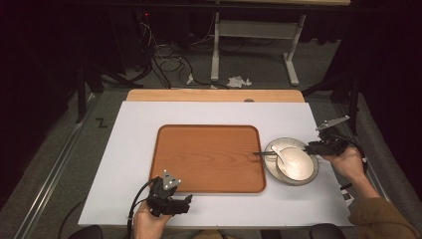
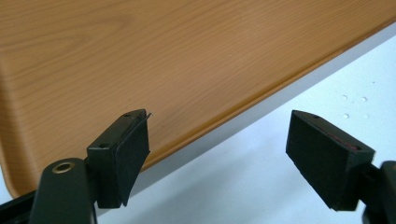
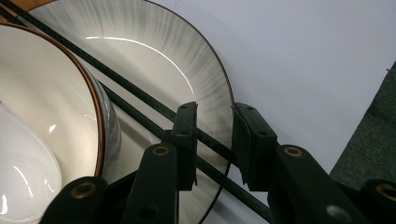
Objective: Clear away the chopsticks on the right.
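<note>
Smooth white table point(image 1: 129, 149), matte, rectangular, with a pale wooden strip along the far edge. At its middle, a rounded-corner wooden tray point(image 1: 209, 158), warm orange-brown, fine straight grain, low raised rim, bare inside.

Just off the tray's 3 o'clock edge, a round glossy plate point(image 1: 273, 173), grey-white with faint radial streaks and a thin dark rim. On the plate, a cream bowl point(image 1: 303, 162) with a brown rim line; inside it, a smooth white ceramic spoon point(image 1: 279, 155), handle toward 11 o'clock. Across the plate, beside the bowl, a pair of thin black chopsticks point(image 1: 262, 154), straight and matte, tips reaching over the tray's right rim.

At the plate's 3 o'clock, right tongs point(image 3: 214, 140), black, blocky, with brass-coloured screw holes, held in a hand point(image 1: 344, 162). Jaws parted only a little, set either side of the chopsticks near the plate's rim; the sticks slanting through the narrow gap; grip not closed, contact with the pads hard to judge.

At the tray's 7 o'clock, near the table's front edge, left tongs point(image 2: 219, 154), held in the other hand point(image 1: 147, 219), grey three-cornered plate on top. Jaws spread wide with flat dark pads, nothing between them, poised over the tray's near rim and the white surface beside it.
</note>
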`<action>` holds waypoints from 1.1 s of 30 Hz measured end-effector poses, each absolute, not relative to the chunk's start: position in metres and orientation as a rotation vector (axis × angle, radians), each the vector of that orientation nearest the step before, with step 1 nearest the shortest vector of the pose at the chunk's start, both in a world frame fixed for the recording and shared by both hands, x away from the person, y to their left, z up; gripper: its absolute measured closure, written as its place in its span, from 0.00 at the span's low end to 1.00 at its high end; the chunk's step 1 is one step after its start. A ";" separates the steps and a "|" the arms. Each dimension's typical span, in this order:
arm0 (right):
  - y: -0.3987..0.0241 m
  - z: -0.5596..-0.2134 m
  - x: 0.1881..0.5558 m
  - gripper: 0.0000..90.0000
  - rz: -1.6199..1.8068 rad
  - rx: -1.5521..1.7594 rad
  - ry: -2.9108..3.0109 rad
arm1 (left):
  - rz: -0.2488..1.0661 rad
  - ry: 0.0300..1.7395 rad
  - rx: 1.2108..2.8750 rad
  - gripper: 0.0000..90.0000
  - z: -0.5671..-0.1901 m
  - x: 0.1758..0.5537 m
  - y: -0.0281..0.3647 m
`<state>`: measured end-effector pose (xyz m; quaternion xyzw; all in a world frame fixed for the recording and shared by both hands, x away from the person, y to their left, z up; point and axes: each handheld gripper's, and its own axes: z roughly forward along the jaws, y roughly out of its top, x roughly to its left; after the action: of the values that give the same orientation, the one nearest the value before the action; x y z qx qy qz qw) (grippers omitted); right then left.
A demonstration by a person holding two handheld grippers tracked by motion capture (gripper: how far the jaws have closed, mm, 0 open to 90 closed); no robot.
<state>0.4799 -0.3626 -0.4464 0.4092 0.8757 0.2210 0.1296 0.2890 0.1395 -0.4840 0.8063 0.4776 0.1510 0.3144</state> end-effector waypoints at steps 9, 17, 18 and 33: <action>-0.364 -0.447 0.480 0.82 0.599 1.136 2.573 | 0.401 1.266 2.128 0.24 -0.485 0.288 0.140; -0.367 -0.447 0.477 0.86 0.595 1.117 2.581 | 0.401 1.262 2.128 0.24 -0.485 0.288 0.140; -0.366 -0.447 0.477 0.86 0.597 1.119 2.583 | 0.401 1.261 2.128 0.24 -0.485 0.288 0.139; -0.360 -0.449 0.480 0.87 0.556 1.105 2.620 | 0.399 1.259 2.132 0.24 -0.485 0.289 0.139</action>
<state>0.4800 -0.3604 -0.4485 0.3785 0.8976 0.1903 0.1217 0.2886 0.1389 -0.4850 0.8079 0.4769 0.1512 0.3114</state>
